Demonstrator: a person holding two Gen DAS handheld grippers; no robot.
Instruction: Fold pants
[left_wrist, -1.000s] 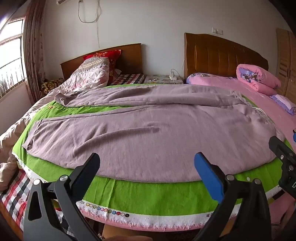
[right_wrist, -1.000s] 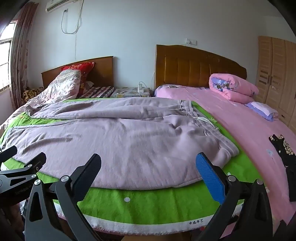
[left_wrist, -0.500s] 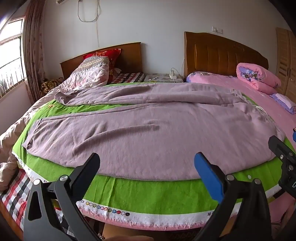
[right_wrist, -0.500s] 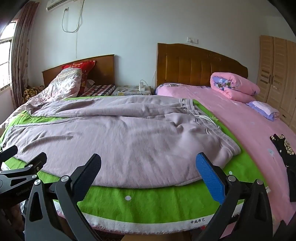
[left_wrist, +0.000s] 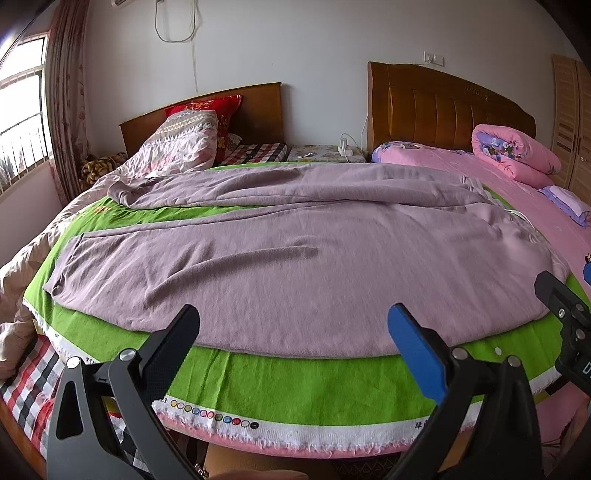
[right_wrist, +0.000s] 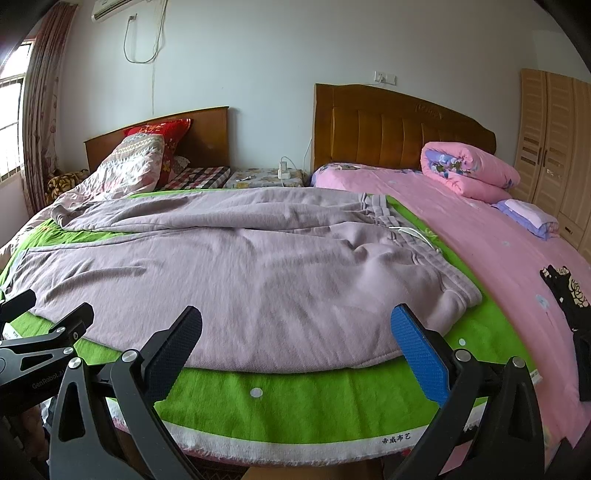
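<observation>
Pants (left_wrist: 295, 258): mauve, laid flat across the green cloth (left_wrist: 295, 384) on the bed; waistband (right_wrist: 424, 251) with white drawstring was turned toward the right edge, legs toward the left edge; far leg was creased and bunched at its end.
Green cloth: spread over the bed's near edge; white fringed border with a row of coloured dots was seen at the near edge.
Left claw (left_wrist: 295, 332): held just off the bed's near edge, above the cloth; jaws were spread wide, black pad left, blue pad right; nothing was gripped.
Right claw (right_wrist: 297, 332): held off the near edge toward the waistband end; jaws were spread wide; nothing was gripped.
Pink sheet (right_wrist: 498, 258): lay along the right side, with a rolled pink quilt (right_wrist: 469, 173) at the headboard end.
</observation>
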